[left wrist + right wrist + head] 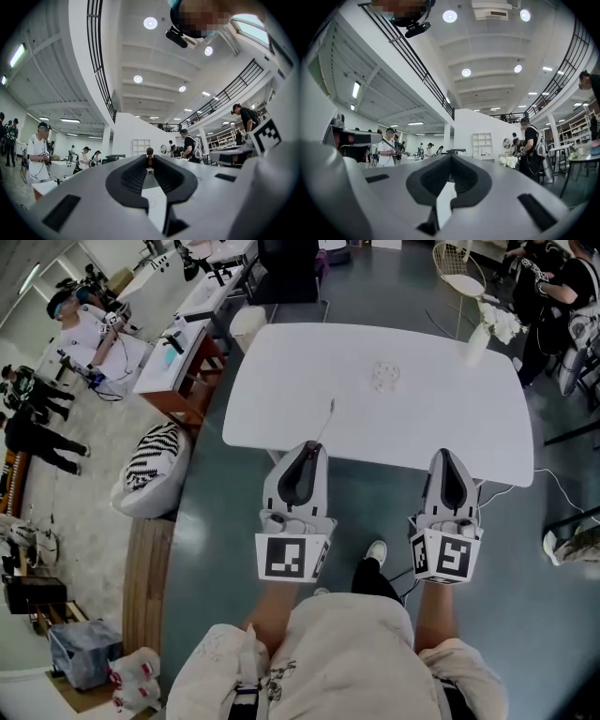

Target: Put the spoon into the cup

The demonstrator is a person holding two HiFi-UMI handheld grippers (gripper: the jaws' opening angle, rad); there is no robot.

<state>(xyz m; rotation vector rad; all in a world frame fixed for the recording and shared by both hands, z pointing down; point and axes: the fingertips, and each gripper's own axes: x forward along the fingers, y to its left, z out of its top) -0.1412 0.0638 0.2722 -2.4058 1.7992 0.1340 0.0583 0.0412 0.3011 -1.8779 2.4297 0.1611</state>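
Observation:
In the head view a thin metal spoon (327,420) sticks out over the near edge of the white table (281,381), pointing away from me. My left gripper (315,444) is shut on its near end. In the left gripper view the spoon (149,158) shows end-on as a dark sliver pinched between the nearly closed tips. A clear glass cup (385,376) stands upright near the table's middle, beyond the spoon and to its right. My right gripper (448,456) hovers at the table's near right edge. Its jaws (450,158) meet at the tips with nothing between them.
A white vase with flowers (485,332) stands at the table's far right corner. A wire chair (459,273) is behind it. A zebra-striped beanbag (152,468) lies on the floor to the left, beside a wooden bench. Several people stand around the hall.

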